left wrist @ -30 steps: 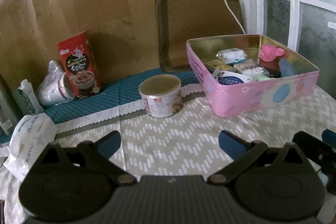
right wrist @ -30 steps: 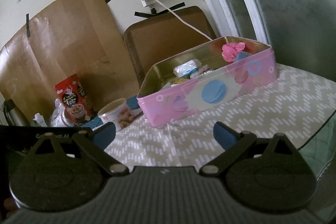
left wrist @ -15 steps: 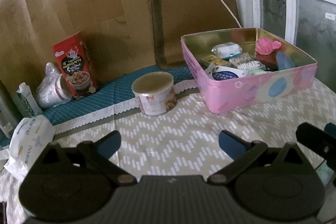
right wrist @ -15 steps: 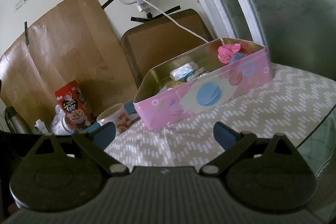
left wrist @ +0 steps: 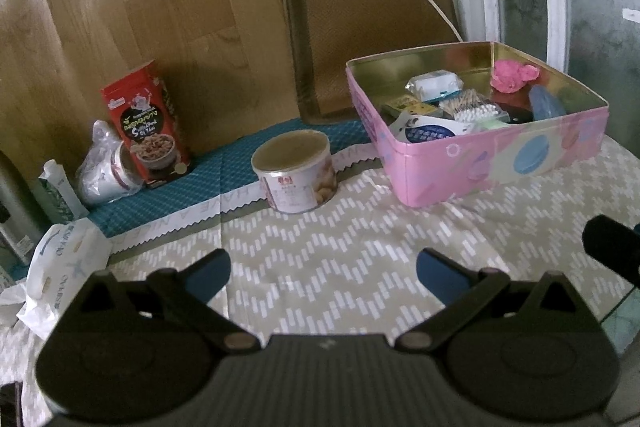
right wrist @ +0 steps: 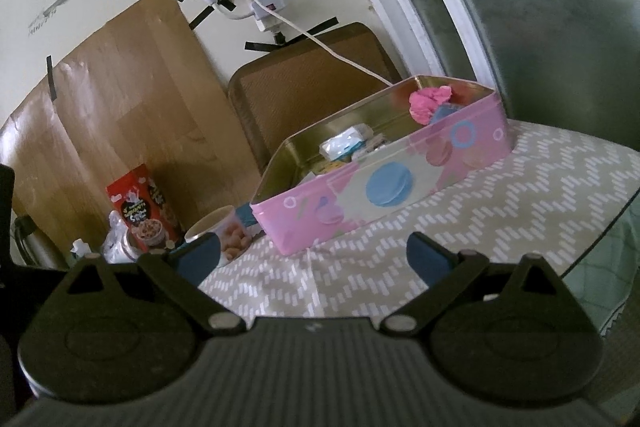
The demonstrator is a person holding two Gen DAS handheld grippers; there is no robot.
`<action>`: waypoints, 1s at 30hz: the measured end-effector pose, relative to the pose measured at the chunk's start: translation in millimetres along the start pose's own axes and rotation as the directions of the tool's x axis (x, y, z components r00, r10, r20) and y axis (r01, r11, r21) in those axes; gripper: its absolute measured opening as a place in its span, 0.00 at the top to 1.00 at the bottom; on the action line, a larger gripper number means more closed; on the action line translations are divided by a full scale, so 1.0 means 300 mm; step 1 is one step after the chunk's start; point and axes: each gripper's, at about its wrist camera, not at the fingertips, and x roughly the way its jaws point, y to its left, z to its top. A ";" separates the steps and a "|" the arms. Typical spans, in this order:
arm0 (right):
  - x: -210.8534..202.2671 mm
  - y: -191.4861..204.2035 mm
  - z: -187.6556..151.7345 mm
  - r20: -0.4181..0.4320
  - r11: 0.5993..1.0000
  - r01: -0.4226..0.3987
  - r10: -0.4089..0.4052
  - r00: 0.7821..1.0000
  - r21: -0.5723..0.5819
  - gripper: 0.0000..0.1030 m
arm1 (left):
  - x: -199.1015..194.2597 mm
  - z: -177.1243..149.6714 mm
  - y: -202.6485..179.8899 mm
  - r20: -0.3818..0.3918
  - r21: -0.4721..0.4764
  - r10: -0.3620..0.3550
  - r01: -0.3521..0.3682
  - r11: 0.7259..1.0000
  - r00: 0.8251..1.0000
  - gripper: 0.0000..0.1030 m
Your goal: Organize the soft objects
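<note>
A pink tin box (left wrist: 496, 163) stands open on the table at the right; it also shows in the right wrist view (right wrist: 384, 187). Inside lie a crumpled pink soft item (left wrist: 514, 77) (right wrist: 428, 101), a wrapped white pack (left wrist: 434, 85), cotton swabs (left wrist: 472, 109) and other small items. My left gripper (left wrist: 322, 273) is open and empty, above the tablecloth in front of the box. My right gripper (right wrist: 314, 255) is open and empty, nearer than the box. Part of the right gripper shows at the right edge of the left wrist view (left wrist: 612, 247).
A round nut can (left wrist: 296, 171) stands left of the box. A red snack box (left wrist: 146, 125), a bagged cup (left wrist: 106, 167) and a white pouch (left wrist: 60, 267) sit at the left. A chair back (left wrist: 368, 35) and a brown board (left wrist: 120, 27) stand behind. The table edge (right wrist: 600, 231) curves at the right.
Both grippers have drawn back and tilted up a little, so the box and can appear slightly farther and lower. Both stay open and empty.
</note>
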 end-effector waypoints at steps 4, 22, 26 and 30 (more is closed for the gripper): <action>-0.007 -0.007 0.000 0.005 1.000 -0.004 0.004 1.000 0.002 0.02 | -0.002 -0.004 -0.012 -0.001 0.008 0.003 -0.003 1.000 1.000 0.00; -0.031 -0.022 0.009 0.031 1.000 -0.016 0.015 0.999 0.024 0.02 | -0.014 -0.020 -0.055 -0.023 0.028 -0.013 0.013 1.000 1.000 0.00; -0.032 -0.022 0.009 0.030 1.000 -0.016 0.015 0.999 0.024 0.02 | -0.015 -0.020 -0.057 -0.026 0.029 -0.017 0.018 0.999 1.000 0.00; -0.035 -0.017 0.011 0.028 1.000 -0.018 0.017 0.999 0.018 0.02 | -0.016 -0.021 -0.053 -0.036 0.019 -0.033 0.033 0.999 0.999 0.00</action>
